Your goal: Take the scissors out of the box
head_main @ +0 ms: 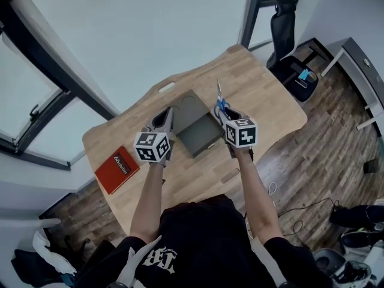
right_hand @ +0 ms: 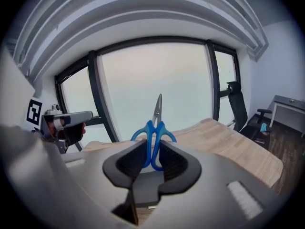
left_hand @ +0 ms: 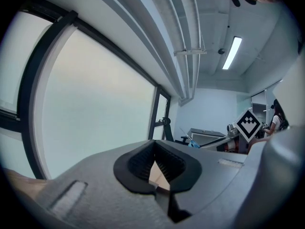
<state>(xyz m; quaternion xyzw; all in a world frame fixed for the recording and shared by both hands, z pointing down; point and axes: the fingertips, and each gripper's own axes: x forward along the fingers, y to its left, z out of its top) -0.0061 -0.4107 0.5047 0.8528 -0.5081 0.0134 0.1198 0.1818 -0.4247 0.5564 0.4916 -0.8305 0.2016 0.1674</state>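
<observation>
An open grey box [head_main: 203, 135] stands in the middle of the wooden table [head_main: 264, 101]. The scissors [head_main: 219, 101] have blue handles and thin metal blades that point up and away, well above the box. My right gripper [head_main: 224, 115] is shut on their handles. In the right gripper view the blue loops of the scissors [right_hand: 155, 130] sit between the pads of my right gripper [right_hand: 152, 149]. My left gripper [head_main: 167, 116] hovers to the left of the box. In its own view my left gripper [left_hand: 155, 149] holds nothing, and its pads meet at the tips.
A red book [head_main: 117, 169] lies near the table's left corner. Large windows with dark frames [head_main: 66, 83] run behind the table. An office chair [head_main: 288, 38] and another desk [head_main: 360, 65] stand at the right. Bags and shoes lie on the floor.
</observation>
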